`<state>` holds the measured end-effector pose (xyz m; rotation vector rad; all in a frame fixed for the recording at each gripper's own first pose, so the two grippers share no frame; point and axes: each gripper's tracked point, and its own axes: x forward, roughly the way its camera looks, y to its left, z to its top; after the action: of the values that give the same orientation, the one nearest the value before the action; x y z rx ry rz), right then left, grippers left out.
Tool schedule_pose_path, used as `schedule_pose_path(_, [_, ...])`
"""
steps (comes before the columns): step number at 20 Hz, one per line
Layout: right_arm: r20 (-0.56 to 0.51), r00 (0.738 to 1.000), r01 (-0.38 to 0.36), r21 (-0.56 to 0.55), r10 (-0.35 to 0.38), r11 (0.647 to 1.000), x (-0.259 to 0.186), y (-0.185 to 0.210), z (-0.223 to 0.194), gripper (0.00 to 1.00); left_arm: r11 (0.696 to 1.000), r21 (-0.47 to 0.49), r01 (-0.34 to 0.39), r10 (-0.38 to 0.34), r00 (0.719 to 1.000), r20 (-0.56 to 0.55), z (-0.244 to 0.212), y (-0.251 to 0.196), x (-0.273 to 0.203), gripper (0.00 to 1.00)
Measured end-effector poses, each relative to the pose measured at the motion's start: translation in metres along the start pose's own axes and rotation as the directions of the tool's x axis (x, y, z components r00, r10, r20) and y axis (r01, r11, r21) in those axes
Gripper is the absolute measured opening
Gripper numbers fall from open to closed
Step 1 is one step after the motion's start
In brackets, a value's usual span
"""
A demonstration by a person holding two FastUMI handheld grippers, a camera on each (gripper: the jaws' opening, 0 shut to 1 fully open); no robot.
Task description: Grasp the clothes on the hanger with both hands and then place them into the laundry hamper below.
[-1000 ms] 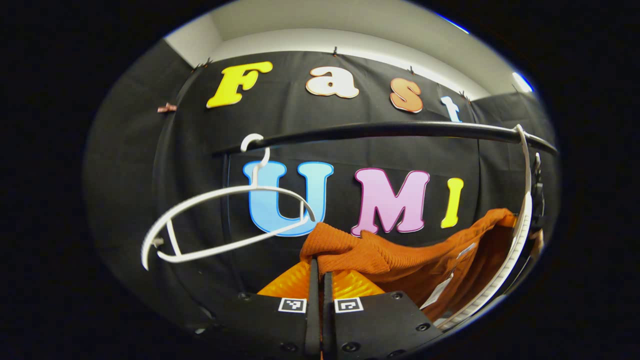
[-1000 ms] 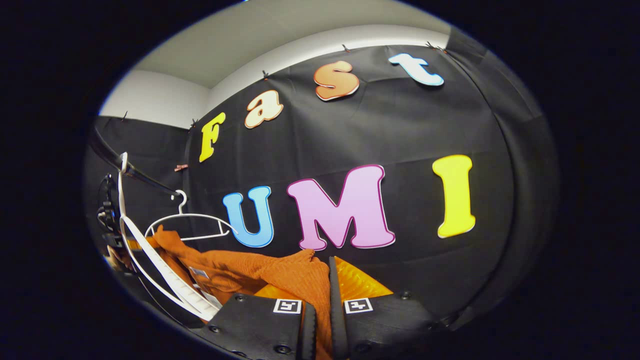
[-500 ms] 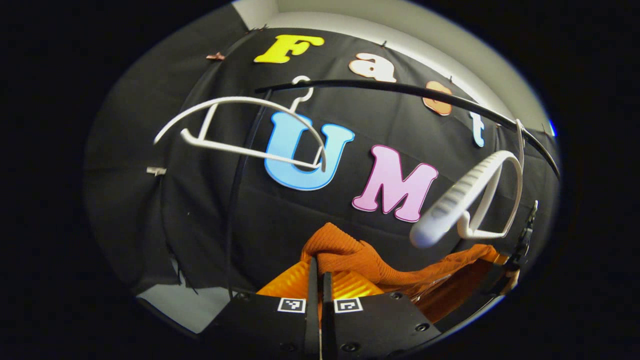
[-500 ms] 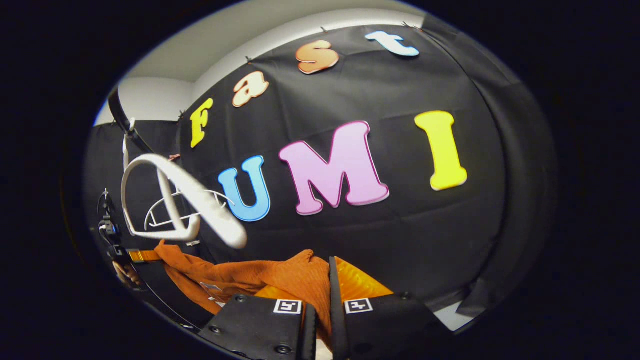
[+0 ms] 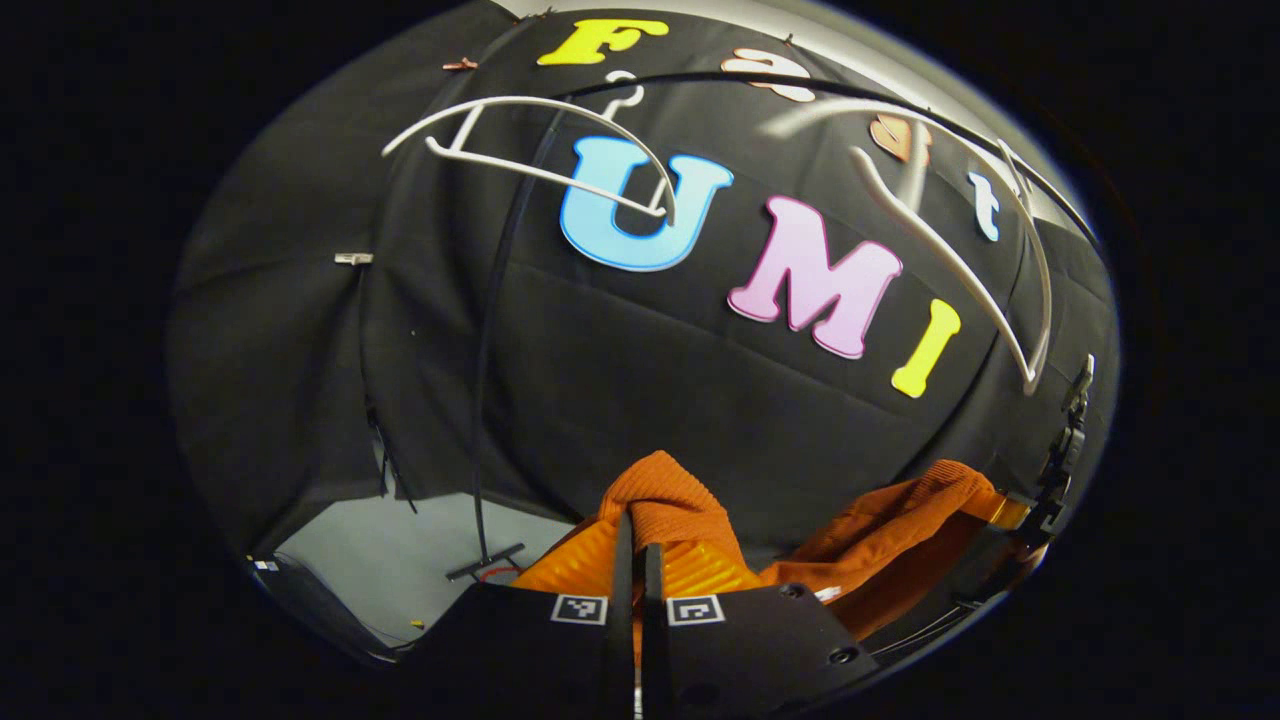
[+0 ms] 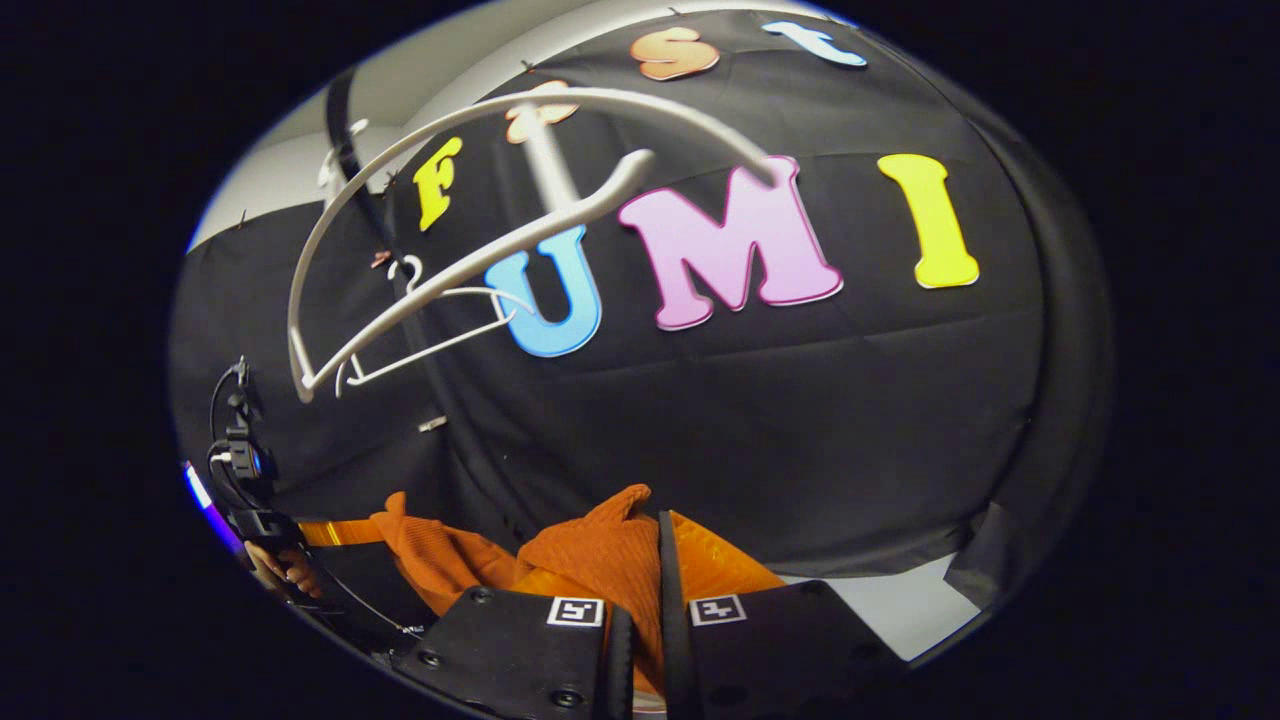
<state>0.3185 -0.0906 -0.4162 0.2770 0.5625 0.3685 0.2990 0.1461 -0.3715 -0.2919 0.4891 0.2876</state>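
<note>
An orange knitted garment (image 5: 690, 515) hangs stretched between both grippers, off its hanger. My left gripper (image 5: 633, 560) is shut on one bunched end of it. The cloth sags away to the right toward the other gripper (image 5: 1040, 500) at the edge of the left gripper view. My right gripper (image 6: 640, 590) is shut on the other end of the orange garment (image 6: 590, 550); the left gripper (image 6: 255, 500) and a hand show far left in that view. The bare white hanger (image 6: 480, 235) swings on the black rail above, blurred; the same hanger (image 5: 960, 250) shows at upper right of the left gripper view.
A second bare white hanger (image 5: 530, 150) hangs on the black rail (image 5: 800, 85) farther along. A thin black stand pole (image 5: 490, 330) runs down to a foot on the pale floor (image 5: 400, 550). Pale floor (image 6: 900, 610) also shows at lower right.
Both grippers have dropped lower with the garment; the wall and rail have slid upward in both views. The freed hanger has swung up and away from the cloth.
</note>
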Motion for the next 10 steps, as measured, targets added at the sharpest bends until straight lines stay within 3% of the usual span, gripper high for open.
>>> schedule_pose_path(3, [-0.082,0.994,-0.075,-0.010,0.074,0.997,0.007,0.043,-0.029,0.17,0.999,0.017,0.049,-0.048,0.996,-0.074,-0.023,-0.024,0.006,0.07])
schedule_pose_path(4, [-0.095,0.991,-0.095,-0.009,0.094,0.995,0.010,0.056,-0.038,0.13,0.998,0.031,0.058,-0.055,0.994,-0.091,-0.029,-0.030,0.010,0.07])
schedule_pose_path(6, [-0.127,0.986,-0.115,-0.028,0.111,0.993,0.017,0.070,-0.054,0.17,0.996,0.046,0.075,-0.070,0.991,-0.112,-0.038,-0.042,0.018,0.07])
schedule_pose_path(10, [-0.206,0.975,-0.091,-0.012,0.087,0.996,0.032,0.072,-0.079,0.17,0.993,0.094,0.067,-0.051,0.985,-0.163,-0.052,-0.052,0.032,0.07])
